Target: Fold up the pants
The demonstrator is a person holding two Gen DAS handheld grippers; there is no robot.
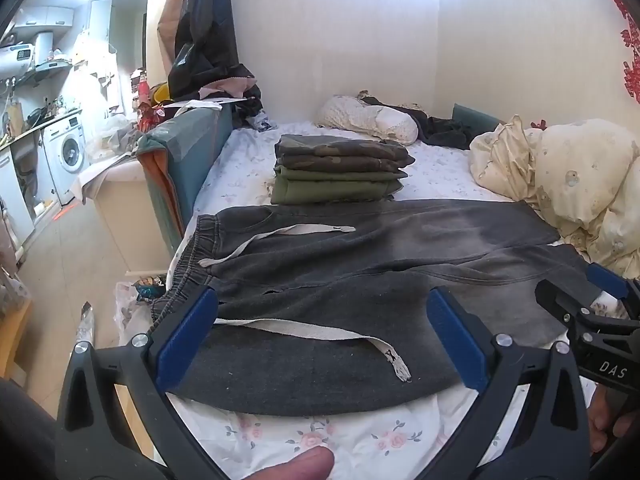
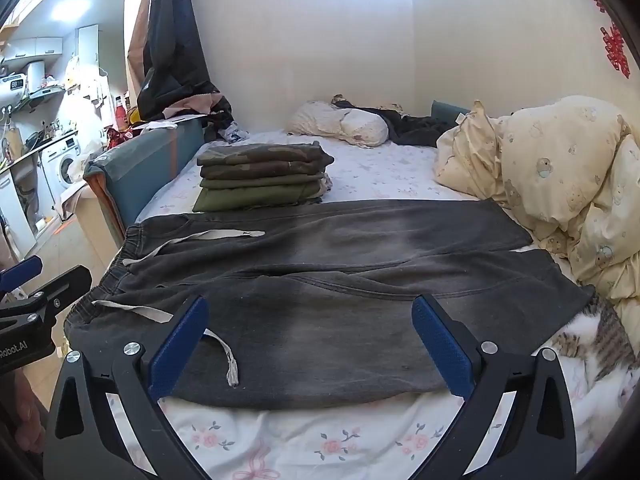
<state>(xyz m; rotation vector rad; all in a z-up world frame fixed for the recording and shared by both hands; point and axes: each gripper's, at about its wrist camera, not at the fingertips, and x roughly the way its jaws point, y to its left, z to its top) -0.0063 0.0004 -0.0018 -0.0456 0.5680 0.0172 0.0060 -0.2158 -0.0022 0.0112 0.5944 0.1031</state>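
Note:
Dark grey pants (image 1: 360, 264) (image 2: 320, 276) lie spread flat across the bed, waistband to the left, legs running right, with a pale drawstring (image 1: 320, 330) (image 2: 224, 356) loose on top. My left gripper (image 1: 320, 300) hangs open above the near edge of the pants by the waistband, nothing between its blue fingers (image 1: 188, 332). My right gripper (image 2: 310, 308) stands open over the near leg further right, also with nothing held. The right gripper (image 1: 600, 304) shows at the right edge of the left wrist view, and the left gripper (image 2: 28, 292) at the left edge of the right wrist view.
A stack of folded camouflage and green clothes (image 1: 340, 172) (image 2: 260, 176) sits behind the pants. A crumpled cream duvet (image 1: 560, 184) (image 2: 560, 176) fills the right side. A pillow (image 2: 340, 122) and dark clothes lie at the wall. The floral sheet (image 2: 320, 440) is nearest; the bed's left edge drops to the floor.

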